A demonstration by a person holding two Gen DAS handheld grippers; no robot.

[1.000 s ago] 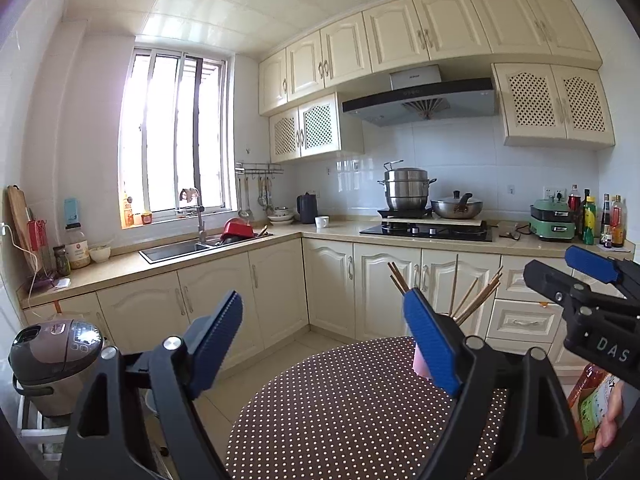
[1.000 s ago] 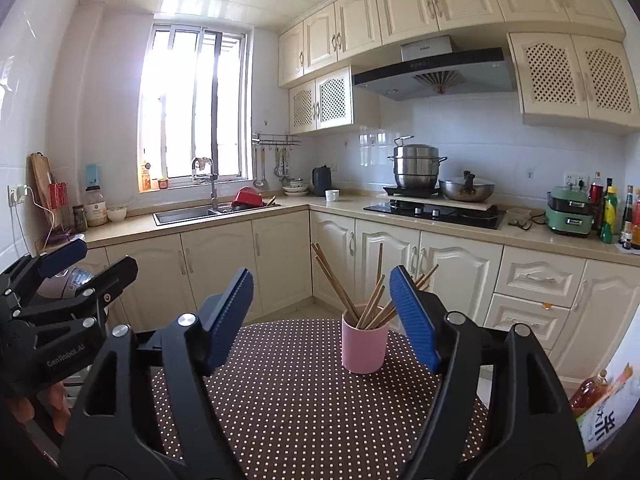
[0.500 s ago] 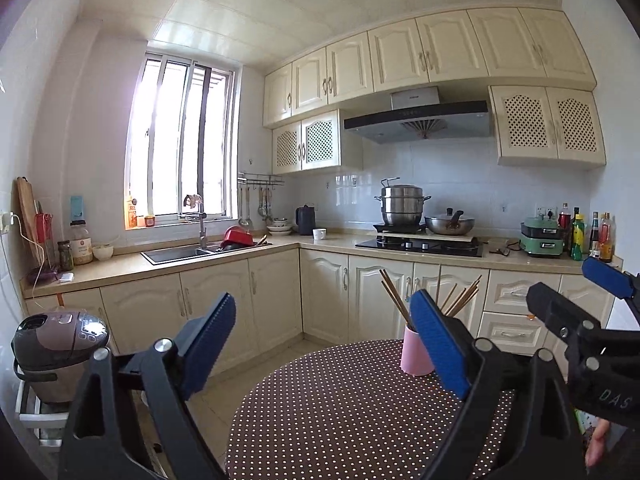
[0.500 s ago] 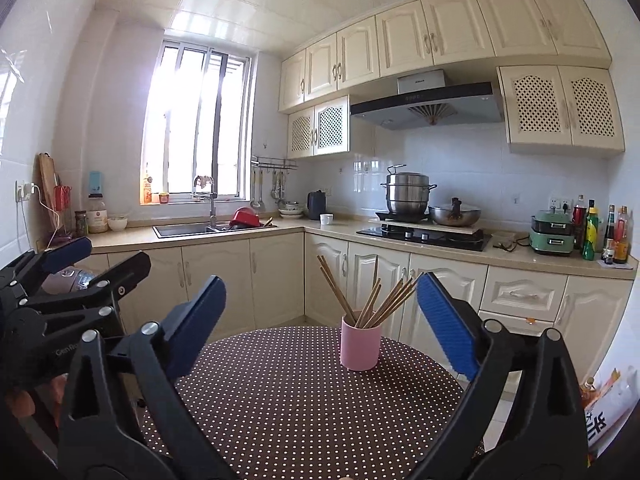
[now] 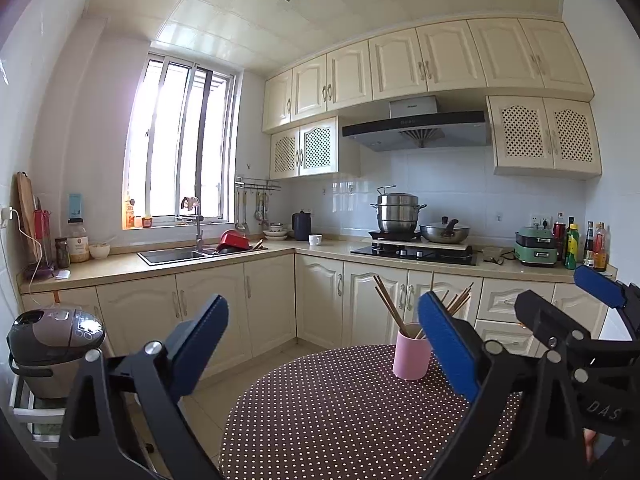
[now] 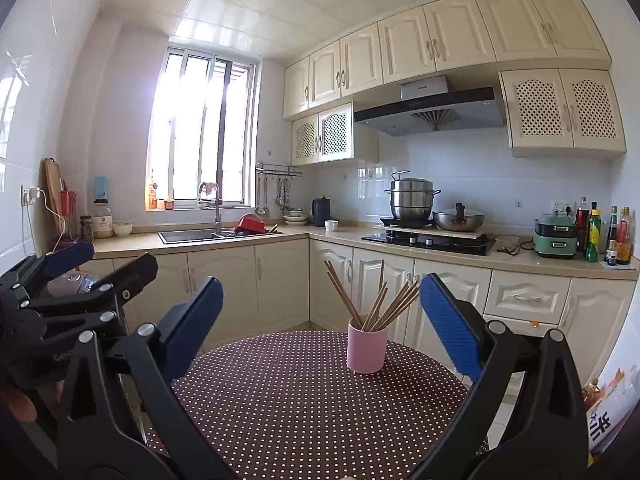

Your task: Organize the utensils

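While the left wrist view is now taking in more of the polka-dot counter (image 5: 340, 412) than a second ago, the pink cup (image 5: 412, 352) is sitting in fuller sight near the counter's far edge, no longer mostly hidden behind the fingers. The left gripper (image 5: 324, 344) is hovering above the near edge with its jaws wide apart, holding nothing. The chopsticks (image 5: 390, 304) are standing in the cup, long axes near upright, tips fanning up and outward. The right gripper (image 5: 560, 304) is showing at the right edge, also apart.

Seen from the right wrist, the right gripper (image 6: 320, 320) is hanging spread open and empty, the pink cup (image 6: 367, 347) framed between its fingers but well beyond them. The chopsticks (image 6: 374, 300) are leaning left and right from the cup's mouth. The pull-back suggests the chopsticks are already gathered, so the sorting looks close to done.
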